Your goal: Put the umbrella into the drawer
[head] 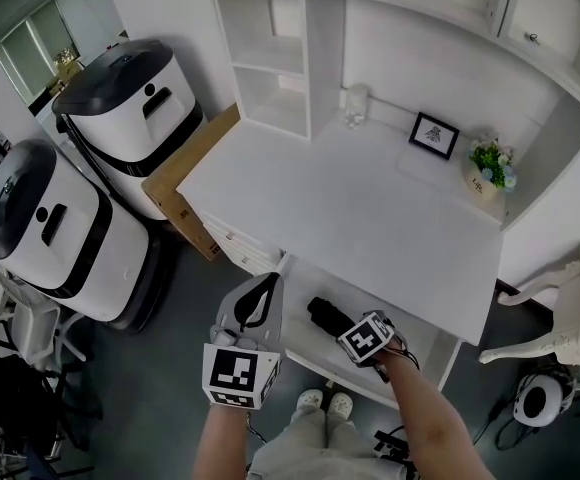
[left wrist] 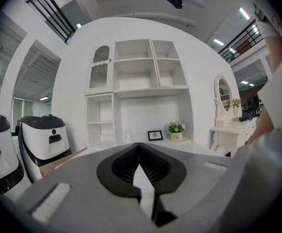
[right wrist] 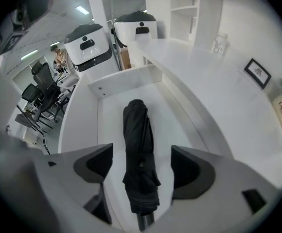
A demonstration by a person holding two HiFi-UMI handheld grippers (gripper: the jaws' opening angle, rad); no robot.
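A black folded umbrella (head: 323, 313) lies lengthwise in the open white drawer (head: 425, 334) at the desk's front. In the right gripper view the umbrella (right wrist: 138, 149) rests on the drawer floor (right wrist: 172, 118) with its handle end nearest the camera. My right gripper (right wrist: 143, 166) hangs over it pointing steeply down, its jaws open on either side and clear of the fabric. In the head view the right gripper (head: 355, 330) sits under its marker cube. My left gripper (head: 266, 284) is held level at the drawer's left corner, jaws shut on nothing (left wrist: 140, 147).
Two white machines with black lids (head: 135, 108) (head: 45, 218) and a brown board (head: 185, 173) stand left of the white desk (head: 350, 208). A picture frame (head: 435, 135) and a potted plant (head: 490, 166) sit at the back. A white chair (head: 570, 318) stands right.
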